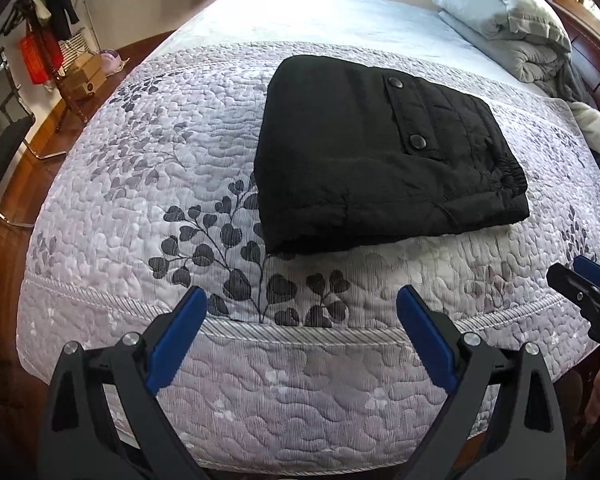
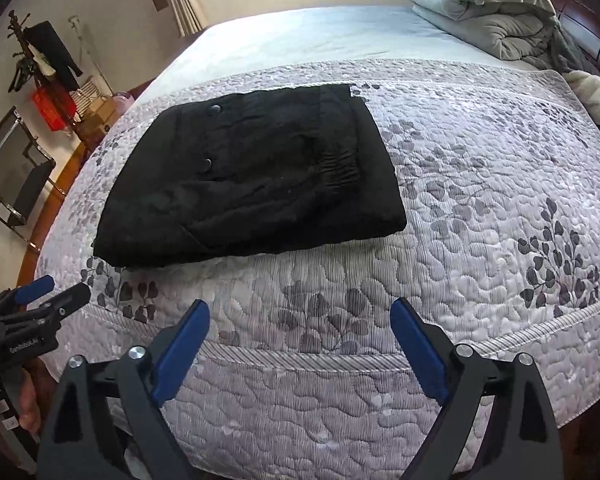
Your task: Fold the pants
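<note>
pants: the black quilted pants (image 1: 384, 152) lie folded into a thick, near-square bundle on the grey quilted bedspread with dark leaf prints (image 1: 140, 184), toward the foot end of the bed; two round snap buttons and the elastic waistband face up.
step in hand: judging by the compact bundle, the folding looks finished or nearly so; what remains is at most a tidy of the edges.
doing it well: if a touch-up is wanted, i would press the top layer flat near the puffed fold edge rather than pinch it, so the layers do not slide apart, and square the corner by the waistband.
left gripper: the left gripper (image 1: 302, 320) has its blue-padded jaws spread wide and holds nothing; it hovers above the bedspread's near border, short of the pants and not touching them.
right gripper: the right gripper (image 2: 300, 334) likewise has its jaws wide apart and empty, hanging over the near border with the pants ahead and to its left.
pose: both point forward across the bed, side by side, apart from each other.
background: grey pillows (image 1: 496, 12) piled at the headboard end, well apart.
</note>
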